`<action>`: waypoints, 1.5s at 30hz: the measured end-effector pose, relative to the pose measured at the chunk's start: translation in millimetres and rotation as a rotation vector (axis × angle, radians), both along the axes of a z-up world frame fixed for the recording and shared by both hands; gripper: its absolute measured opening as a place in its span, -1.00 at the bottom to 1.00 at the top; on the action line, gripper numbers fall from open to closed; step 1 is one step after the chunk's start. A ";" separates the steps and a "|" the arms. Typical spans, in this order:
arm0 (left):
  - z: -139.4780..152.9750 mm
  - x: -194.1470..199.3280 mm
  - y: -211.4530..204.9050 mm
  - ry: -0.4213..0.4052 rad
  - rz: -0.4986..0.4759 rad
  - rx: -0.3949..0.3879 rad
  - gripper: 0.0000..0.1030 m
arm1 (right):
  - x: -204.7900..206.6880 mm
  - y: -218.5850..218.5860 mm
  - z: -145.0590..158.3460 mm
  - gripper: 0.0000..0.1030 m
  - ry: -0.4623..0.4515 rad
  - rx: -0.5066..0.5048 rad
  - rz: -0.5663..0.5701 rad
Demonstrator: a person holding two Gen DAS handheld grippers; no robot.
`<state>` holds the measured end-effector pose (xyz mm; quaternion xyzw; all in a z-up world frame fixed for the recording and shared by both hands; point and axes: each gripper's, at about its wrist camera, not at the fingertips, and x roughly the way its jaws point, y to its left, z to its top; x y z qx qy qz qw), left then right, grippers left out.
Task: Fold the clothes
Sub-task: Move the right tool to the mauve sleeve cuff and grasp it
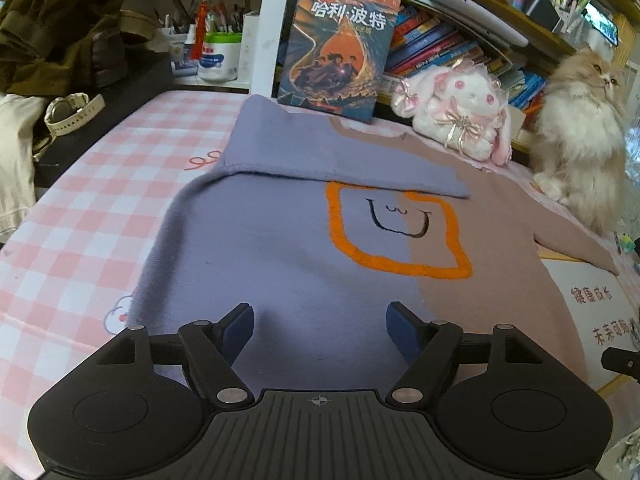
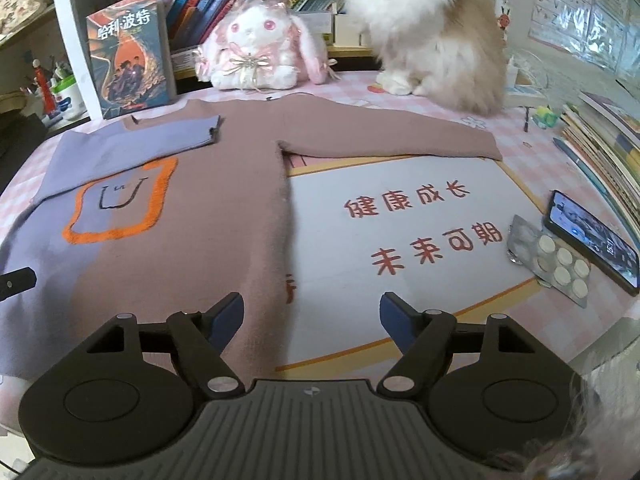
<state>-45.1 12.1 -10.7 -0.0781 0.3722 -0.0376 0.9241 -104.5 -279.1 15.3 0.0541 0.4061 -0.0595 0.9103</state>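
Observation:
A two-tone sweater (image 1: 280,248) (image 2: 188,216), lilac on one half and dusty pink on the other, lies flat on the checked table cover with an orange square and a smiling face on its chest. Its lilac sleeve (image 1: 340,160) (image 2: 132,140) is folded across the chest. The pink sleeve (image 2: 392,140) stretches out sideways toward the cat. My left gripper (image 1: 320,328) hovers open over the lilac lower half, with nothing between its blue pads. Over the sweater's pink side edge my right gripper (image 2: 312,320) is open as well, holding nothing.
A fluffy cat (image 2: 432,32) (image 1: 580,132) sits at the back right by the pink sleeve's cuff. A plush bunny (image 2: 256,52) and an upright book (image 2: 128,52) stand behind the sweater. A phone (image 2: 592,240), a pill blister (image 2: 552,260) and stacked books (image 2: 608,148) line the right side. A watch (image 1: 72,112) lies at the left.

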 end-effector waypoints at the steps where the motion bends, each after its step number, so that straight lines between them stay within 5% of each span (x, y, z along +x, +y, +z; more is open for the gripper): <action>1: -0.2 1.2 -2.8 0.002 0.002 0.004 0.48 | 0.8 -2.4 -0.6 0.44 0.000 0.002 -0.001; 15: -0.4 18.0 -71.2 0.016 0.136 0.082 0.49 | 51.4 -71.3 -11.2 0.46 -0.001 0.072 0.056; 32: -4.0 -13.6 -180.9 0.080 0.326 0.197 0.59 | 141.0 -243.2 -22.6 0.44 -0.005 0.155 -0.007; 45: 3.3 -25.4 -193.4 0.106 0.405 0.229 0.60 | 182.6 -271.6 -36.2 0.02 0.046 0.166 -0.045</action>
